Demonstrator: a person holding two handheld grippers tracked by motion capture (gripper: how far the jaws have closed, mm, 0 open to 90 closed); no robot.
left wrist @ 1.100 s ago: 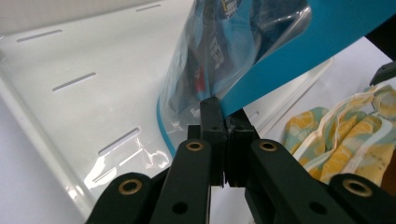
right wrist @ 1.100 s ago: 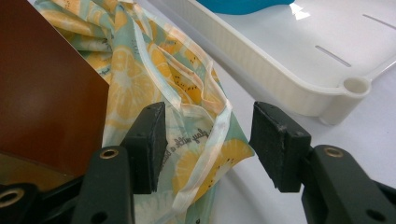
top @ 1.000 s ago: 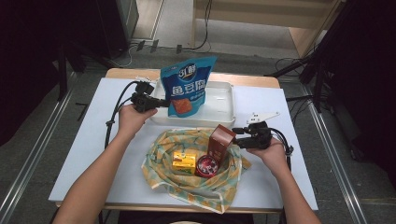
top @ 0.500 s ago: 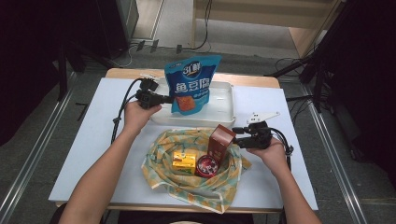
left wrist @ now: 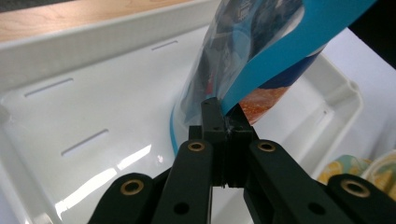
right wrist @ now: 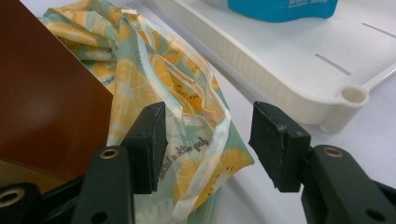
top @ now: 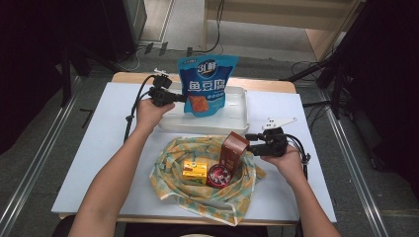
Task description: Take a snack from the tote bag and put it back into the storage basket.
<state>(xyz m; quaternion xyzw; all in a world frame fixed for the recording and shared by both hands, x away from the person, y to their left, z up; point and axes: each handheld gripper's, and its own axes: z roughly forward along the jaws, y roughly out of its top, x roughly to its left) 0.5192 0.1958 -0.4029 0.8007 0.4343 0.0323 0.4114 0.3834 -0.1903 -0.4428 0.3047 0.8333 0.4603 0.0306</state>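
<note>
White tabletop (top: 99, 148) carried a white plastic tray (top: 236, 121) at the far side and, nearer the person, a lemon-print cloth (top: 207, 195) holding a yellow box (top: 194, 171), a round red tin (top: 220, 176) and a brown carton (top: 232, 148). Above the tray the left gripper (top: 174, 97) had its jaws clamped together on the lower edge of a blue snack bag (top: 206, 84), which hung upright over the tray's inside. Beside the brown carton the right gripper (top: 253, 144) was held with its jaws apart over the cloth's edge, gripping nothing.
</note>
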